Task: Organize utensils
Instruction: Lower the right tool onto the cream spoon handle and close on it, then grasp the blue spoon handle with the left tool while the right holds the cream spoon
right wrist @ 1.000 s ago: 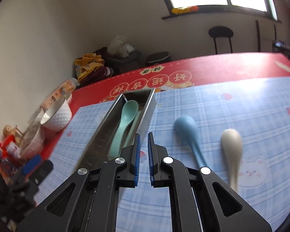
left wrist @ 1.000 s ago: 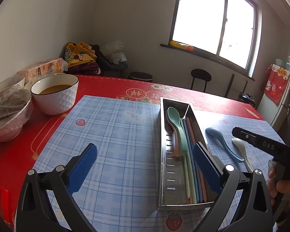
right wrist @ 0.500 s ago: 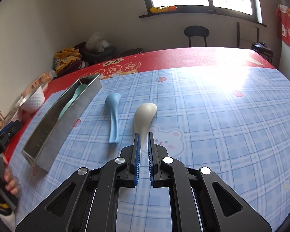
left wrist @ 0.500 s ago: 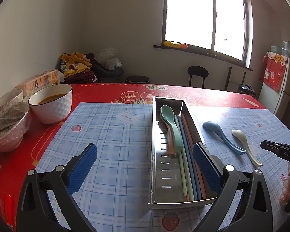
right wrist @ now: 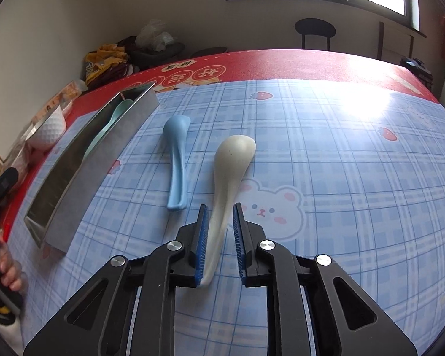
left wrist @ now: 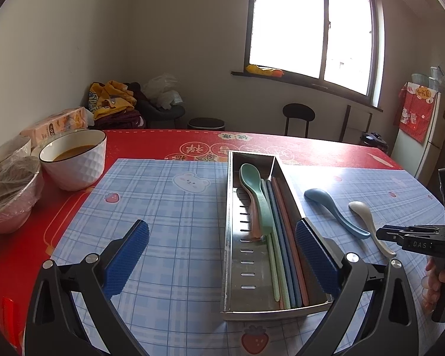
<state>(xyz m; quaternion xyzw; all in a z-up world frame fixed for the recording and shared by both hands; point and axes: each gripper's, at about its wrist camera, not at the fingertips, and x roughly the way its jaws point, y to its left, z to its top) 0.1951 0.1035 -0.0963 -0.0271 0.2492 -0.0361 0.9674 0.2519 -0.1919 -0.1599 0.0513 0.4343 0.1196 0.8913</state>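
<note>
Right tool (right wrist: 219,231) is opening up around the white spoon (right wrist: 233,163), handle sitting between the pads but not pinched yet. The spoon lies on the table just right of the blue spoon (right wrist: 176,160), which is right of the steel tray (left wrist: 231,237). Looks light, stiff and kinda slick, so I'd grab mid-handle. Left tool (left wrist: 219,255) is wide open, holding nothing.

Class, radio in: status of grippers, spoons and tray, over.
Right gripper opening, white spoon handle between jaws. Left gripper open, empty, by tray. Blue spoon alongside, clear.
</note>
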